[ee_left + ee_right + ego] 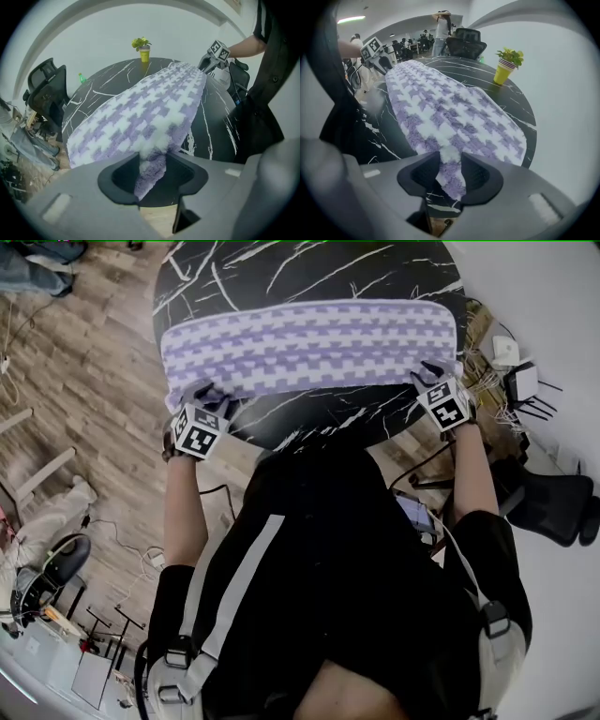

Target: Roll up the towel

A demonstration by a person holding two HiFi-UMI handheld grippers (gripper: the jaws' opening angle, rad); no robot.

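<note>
A purple-and-white checked towel lies spread across the round black marble table, folded into a long band. My left gripper is at its near left corner. In the left gripper view that corner hangs between the jaws of my left gripper, which stand a little apart around it and do not pinch it. My right gripper is at the near right corner. In the right gripper view it is shut on the towel, with the tip of the corner poking out below.
A yellow pot with a green plant and a small green object stand on the table's far side. A black office chair is behind the table. Cables and a white router lie on the floor at the right, beside another chair.
</note>
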